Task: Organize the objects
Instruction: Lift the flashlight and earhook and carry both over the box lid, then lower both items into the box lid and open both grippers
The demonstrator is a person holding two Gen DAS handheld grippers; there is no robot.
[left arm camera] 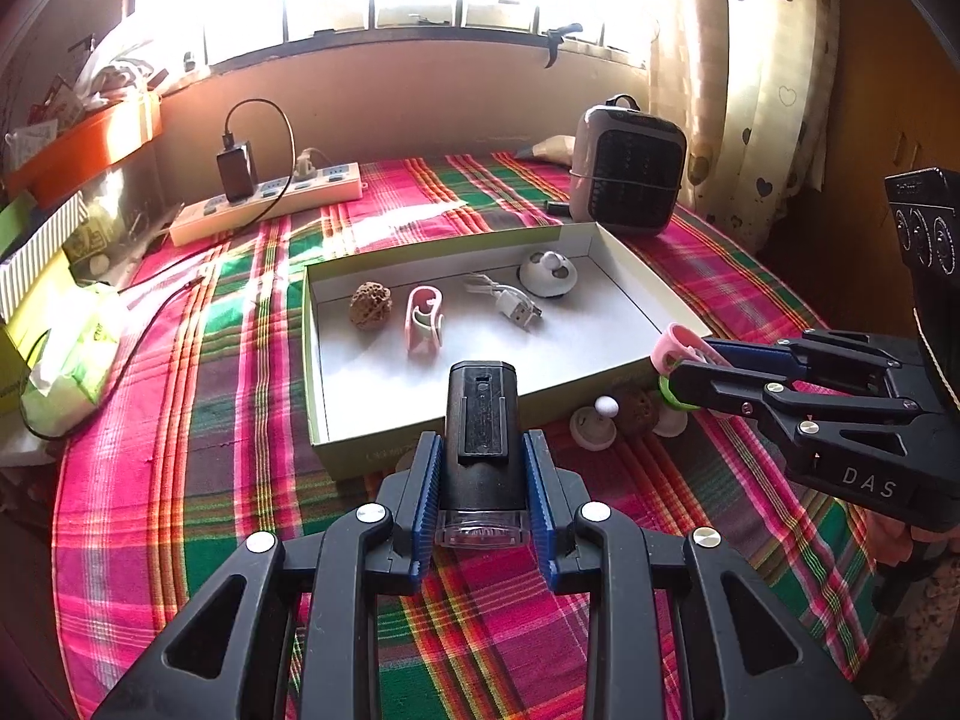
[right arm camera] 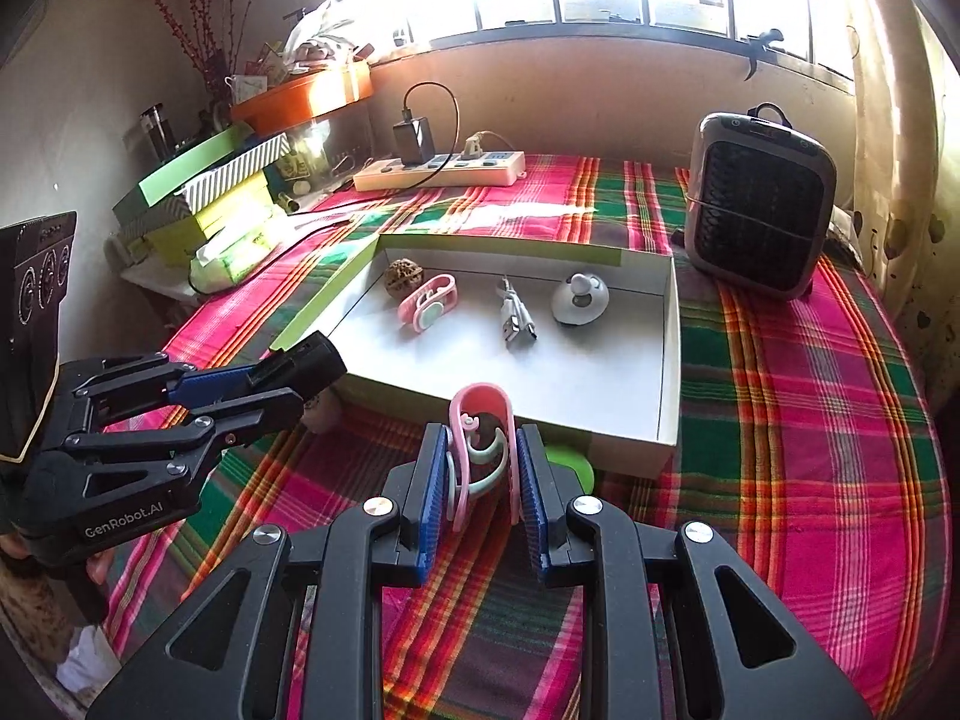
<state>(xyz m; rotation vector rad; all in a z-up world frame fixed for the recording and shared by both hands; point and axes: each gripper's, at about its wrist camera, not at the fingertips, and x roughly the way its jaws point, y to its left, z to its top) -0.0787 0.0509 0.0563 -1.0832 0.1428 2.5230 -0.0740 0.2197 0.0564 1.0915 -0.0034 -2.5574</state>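
The shallow white cardboard box with green outer walls [left arm camera: 636, 276] lies open on the plaid woven cloth [left arm camera: 180, 420]. Inside it sit a knobbly brown walnut [left arm camera: 371, 305], a pink plastic clip [left arm camera: 424, 319], a coiled white USB cable [left arm camera: 510, 303] and a round white dome-shaped gadget [left arm camera: 548, 273] (all well apart). The left gripper [left arm camera: 480, 480] is clamped on a smooth black rectangular bike light with a clear lens [left arm camera: 480, 420]; the right gripper [right arm camera: 480, 480] pinches a second pink looped clip [right arm camera: 480, 450]. Both held things hang just before the box's near wall.
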